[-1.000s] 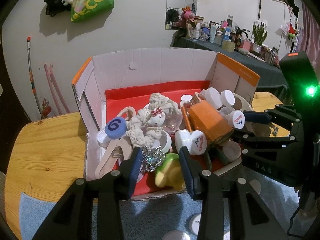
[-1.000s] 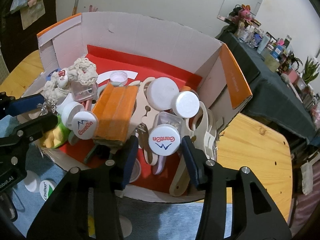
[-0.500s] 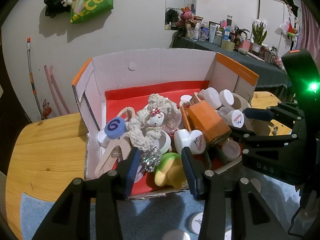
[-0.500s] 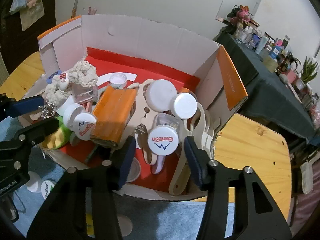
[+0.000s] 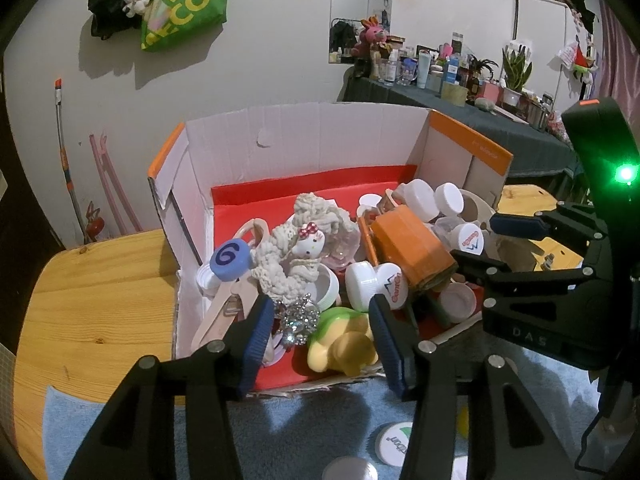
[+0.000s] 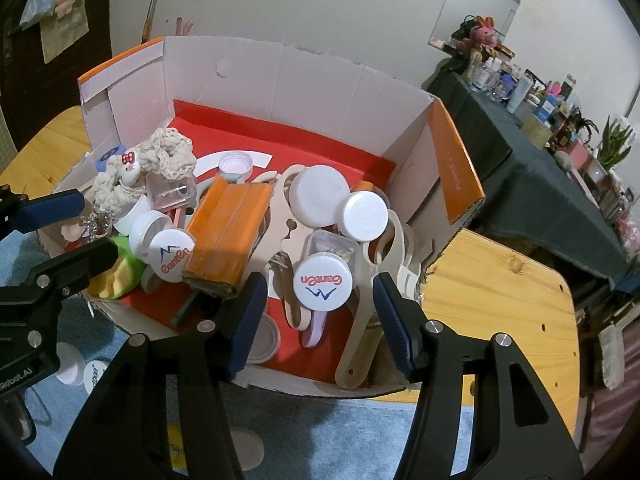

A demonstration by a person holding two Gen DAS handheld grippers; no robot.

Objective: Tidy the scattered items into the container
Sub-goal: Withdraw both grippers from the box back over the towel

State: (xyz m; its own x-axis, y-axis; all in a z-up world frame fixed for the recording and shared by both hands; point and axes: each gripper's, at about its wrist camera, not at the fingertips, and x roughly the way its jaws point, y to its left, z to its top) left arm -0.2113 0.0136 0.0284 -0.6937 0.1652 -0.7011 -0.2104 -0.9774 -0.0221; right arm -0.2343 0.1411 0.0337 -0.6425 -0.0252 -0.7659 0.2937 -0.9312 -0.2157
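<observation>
A cardboard box (image 5: pixel 320 140) (image 6: pixel 300 76) with a red lining holds white caps, an orange block (image 5: pixel 404 240) (image 6: pixel 228 220), a knitted doll and wooden pieces. My left gripper (image 5: pixel 320 320) hangs over the box's near edge with its jaws opening. A sparkly brooch (image 5: pixel 298 322) and a green-yellow toy (image 5: pixel 340 344) lie between the pads, untouched. My right gripper (image 6: pixel 318 300) is also opening, and a white GamEn cap (image 6: pixel 322 286) rests in the box between its pads with gaps on both sides. Each gripper shows in the other's view: the right gripper (image 5: pixel 494 246), the left gripper (image 6: pixel 68 230).
The box stands on a wooden table (image 5: pixel 100 280) (image 6: pixel 500 280). A blue mat (image 5: pixel 300 432) (image 6: pixel 320 432) in front of it carries loose caps (image 5: pixel 394 442) (image 6: pixel 94 372). A dark-clothed table (image 6: pixel 520 168) crowded with bottles stands behind on the right.
Both grippers' jaws have widened. The brooch has left the left pads and lies in the box. The white cap has come free of the right pads and rests in the box.
</observation>
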